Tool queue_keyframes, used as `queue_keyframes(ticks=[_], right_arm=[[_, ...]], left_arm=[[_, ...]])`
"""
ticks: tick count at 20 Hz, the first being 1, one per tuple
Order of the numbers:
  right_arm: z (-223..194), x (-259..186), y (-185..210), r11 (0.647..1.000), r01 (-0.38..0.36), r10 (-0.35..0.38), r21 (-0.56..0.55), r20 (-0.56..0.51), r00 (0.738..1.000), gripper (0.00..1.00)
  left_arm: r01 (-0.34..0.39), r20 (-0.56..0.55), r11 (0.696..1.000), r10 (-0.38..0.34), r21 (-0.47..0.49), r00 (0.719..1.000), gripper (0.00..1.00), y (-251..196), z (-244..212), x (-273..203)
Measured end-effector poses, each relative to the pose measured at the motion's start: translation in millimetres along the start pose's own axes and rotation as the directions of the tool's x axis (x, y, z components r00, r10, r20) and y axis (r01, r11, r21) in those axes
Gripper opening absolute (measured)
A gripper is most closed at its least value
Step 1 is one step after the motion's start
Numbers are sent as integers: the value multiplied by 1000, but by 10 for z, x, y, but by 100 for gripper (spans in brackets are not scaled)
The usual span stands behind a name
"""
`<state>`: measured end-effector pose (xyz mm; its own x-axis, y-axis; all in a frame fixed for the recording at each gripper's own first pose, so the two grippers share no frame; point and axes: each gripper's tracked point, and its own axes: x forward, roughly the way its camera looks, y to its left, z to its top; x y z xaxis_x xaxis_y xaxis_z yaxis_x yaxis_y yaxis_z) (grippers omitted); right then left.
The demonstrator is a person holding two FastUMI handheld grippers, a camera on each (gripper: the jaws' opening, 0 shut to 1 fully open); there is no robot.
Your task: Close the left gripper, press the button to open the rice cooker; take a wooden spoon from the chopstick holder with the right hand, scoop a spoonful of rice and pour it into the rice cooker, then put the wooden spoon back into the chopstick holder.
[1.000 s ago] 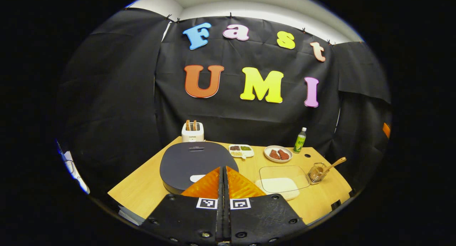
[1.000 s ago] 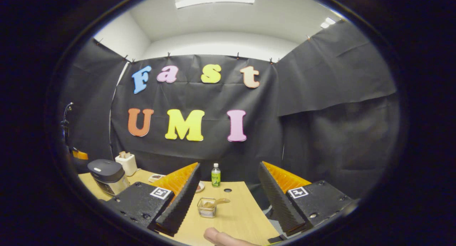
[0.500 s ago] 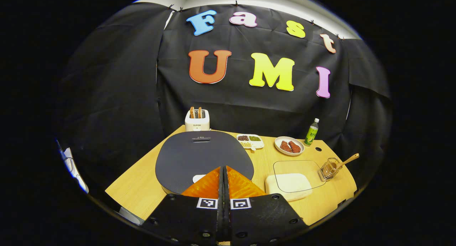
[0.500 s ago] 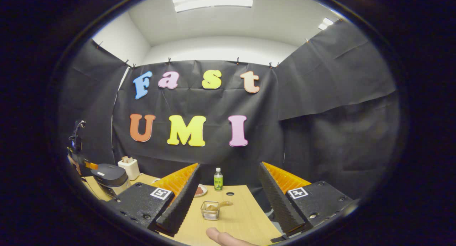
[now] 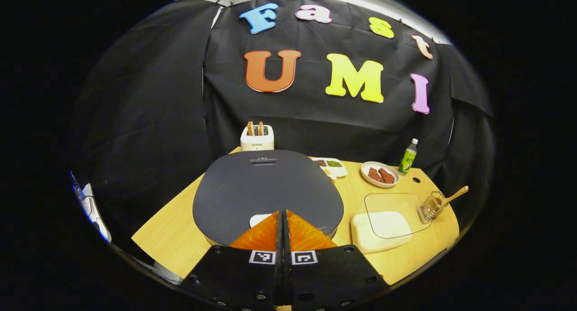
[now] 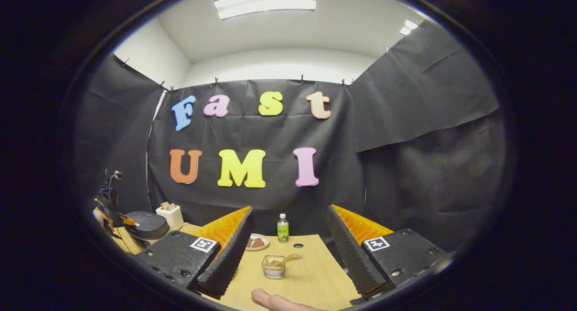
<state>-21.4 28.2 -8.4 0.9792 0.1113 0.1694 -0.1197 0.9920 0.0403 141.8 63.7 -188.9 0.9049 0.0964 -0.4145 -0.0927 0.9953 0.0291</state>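
In the left gripper view, the left gripper (image 5: pixel 282 217) is sitting with its two ridged, wedge-shaped fingers (image 5: pixel 261 234) pressed flat together, nothing between them, their tips hanging over a small pale oval button (image 5: pixel 258 219) at the near edge of the rice cooker (image 5: pixel 266 191); whether they are touching it cannot be told. The cooker's lid is lying shut, a broad, rounded, dark matte slab with a fine woven texture. Just to its right a soft-cornered white block of rice (image 5: pixel 376 227) is resting in a clear, glassy square container (image 5: pixel 396 207) on the smooth, pale wood-grain table (image 5: pixel 176 239). Beside that, the chopstick holder (image 5: pixel 429 207), a small wire basket, is standing with the wooden spoon (image 5: pixel 453 197) leaning out of it, handle angling up to the right. Farther back are lying a divided white tray of grains (image 5: pixel 333 166), a round white plate with reddish-brown pieces (image 5: pixel 379 174), and a green bottle (image 5: pixel 408 150); a boxy white toaster (image 5: pixel 257 139) is standing behind the cooker.

In the right gripper view, the right gripper (image 6: pixel 288 239) is hovering with its saw-toothed fingers (image 6: pixel 230 252) spread wide and holding nothing, the wire holder and spoon framed on the table between them, well apart. A fingertip (image 6: pixel 270 299) is showing at the bottom edge.
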Motion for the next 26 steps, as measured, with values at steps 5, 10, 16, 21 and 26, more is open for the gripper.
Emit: queue_keyframes(ticks=[5,10,16,21,26], right_arm=[[-61,-55,-21,999,23,-23,29,-13,1000,100],[-84,-108,24,999,40,-40,13,-8,999,100],[-113,-109,68,998,50,-51,-30,-27,998,100],[-342,-80,158,999,34,-37,-38,-71,997,100],[-629,25,117,997,58,-63,-53,-115,991,100]], left_arm=[[47,-49,997,-51,-68,998,0,13,-58,5],[68,-30,995,-71,-79,997,0,8,-82,1],[-83,195,997,80,4,977,7,103,510,-456],[-66,227,997,73,-40,971,98,-12,681,-946],[-24,280,999,35,-43,959,95,-114,646,-1248]])
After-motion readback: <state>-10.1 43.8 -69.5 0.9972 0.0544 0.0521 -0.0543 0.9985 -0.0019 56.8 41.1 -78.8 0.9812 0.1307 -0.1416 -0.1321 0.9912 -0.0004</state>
